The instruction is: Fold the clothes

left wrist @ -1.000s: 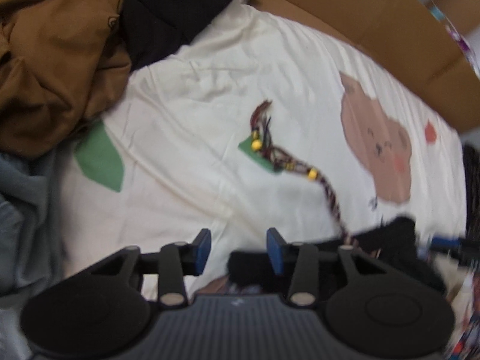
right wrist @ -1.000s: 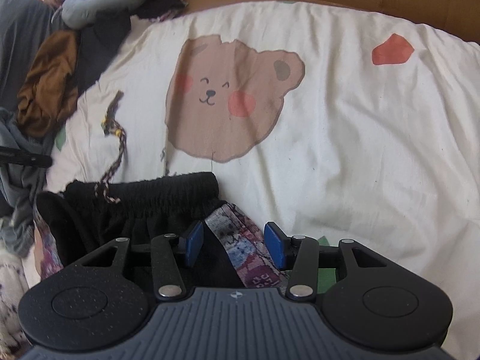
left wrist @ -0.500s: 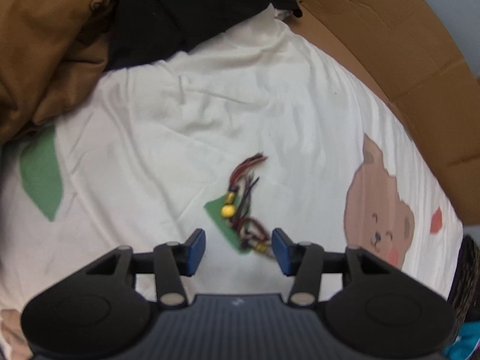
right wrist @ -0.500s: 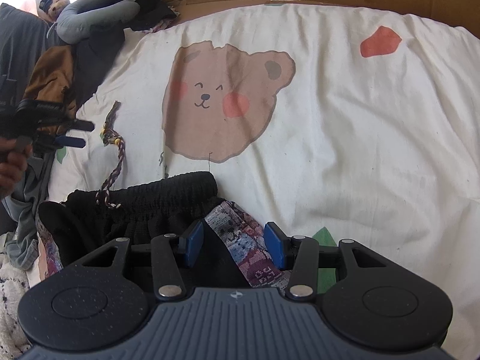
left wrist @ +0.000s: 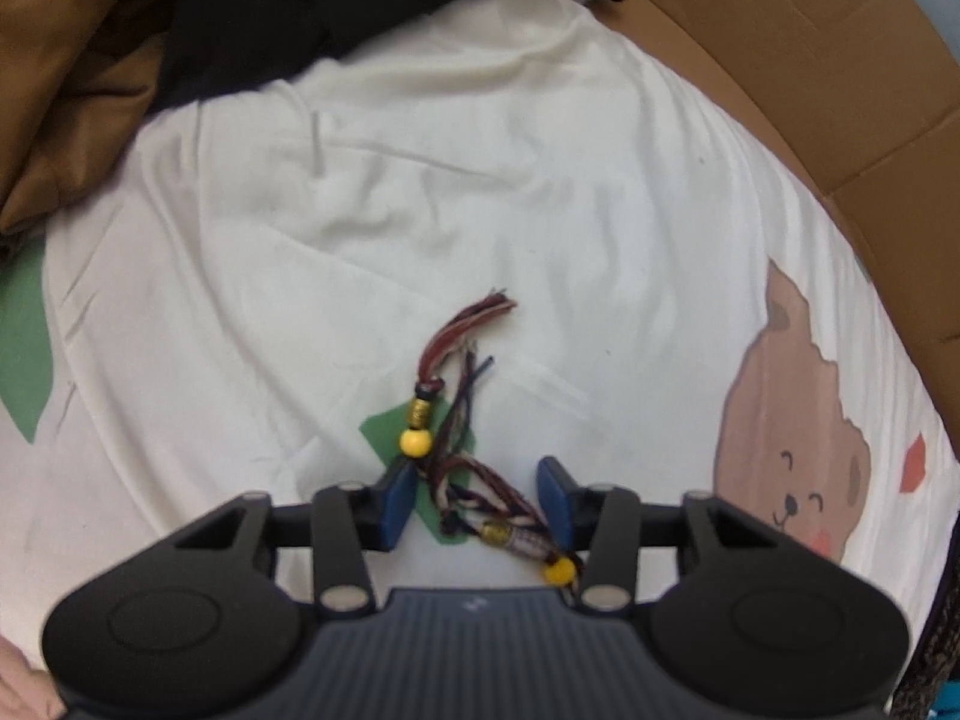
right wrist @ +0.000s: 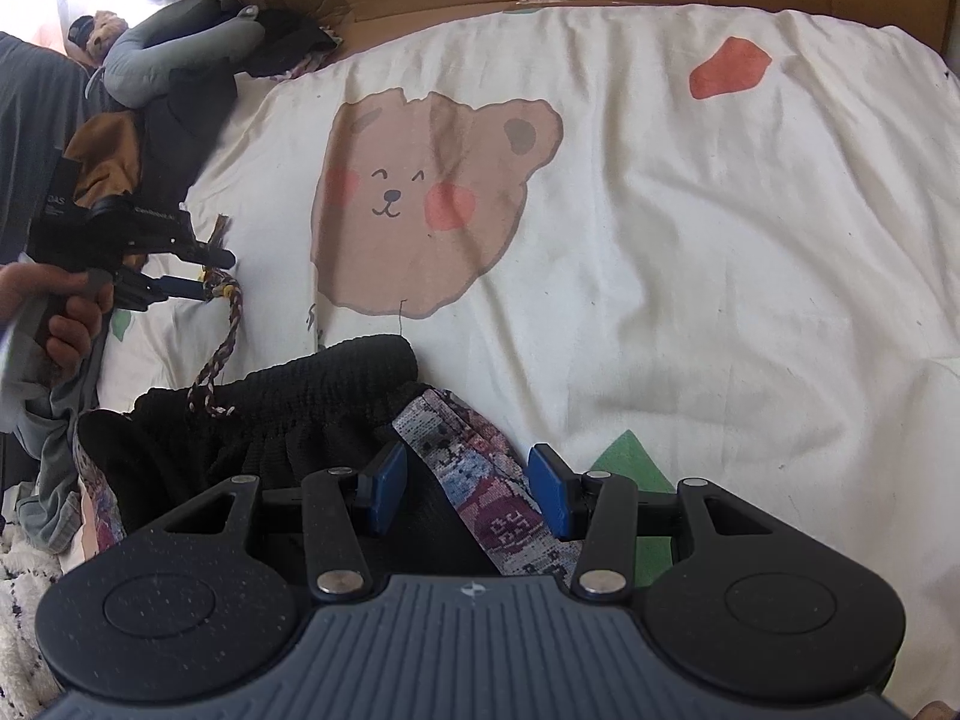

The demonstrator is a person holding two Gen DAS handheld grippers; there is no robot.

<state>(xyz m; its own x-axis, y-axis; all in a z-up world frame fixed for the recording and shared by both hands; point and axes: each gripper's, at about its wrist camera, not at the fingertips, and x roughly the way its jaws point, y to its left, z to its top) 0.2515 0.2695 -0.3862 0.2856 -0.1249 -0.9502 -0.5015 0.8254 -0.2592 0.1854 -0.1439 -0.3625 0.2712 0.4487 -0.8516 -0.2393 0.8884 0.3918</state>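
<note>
Black shorts [right wrist: 288, 408] with an elastic waistband and a patterned woven strip [right wrist: 480, 480] lie bunched on the cream bear-print sheet [right wrist: 690, 240]. My right gripper [right wrist: 467, 495] is over them, jaws apart, with the strip and black cloth lying between the pads. The shorts' braided drawstring [left wrist: 474, 480], with yellow beads [left wrist: 414, 443] and tassels, trails away across the sheet. My left gripper [left wrist: 477, 501] points down over the tasselled end. Its jaws are closing with the cord between them, and the pads are not pressing on it. In the right wrist view a hand [right wrist: 60, 312] holds that left gripper [right wrist: 201, 273] at the cord.
A brown garment [left wrist: 60, 90] and a black one [left wrist: 270, 12] are heaped at the sheet's far left. A cardboard wall [left wrist: 810, 60] borders the far side. A grey neck pillow [right wrist: 180, 54] lies at the back left. Grey clothes [right wrist: 36, 420] hang off the left edge.
The left gripper moved across the sheet and down onto the drawstring's beaded end, and its jaws have narrowed around the cord. The right gripper stayed over the shorts.
</note>
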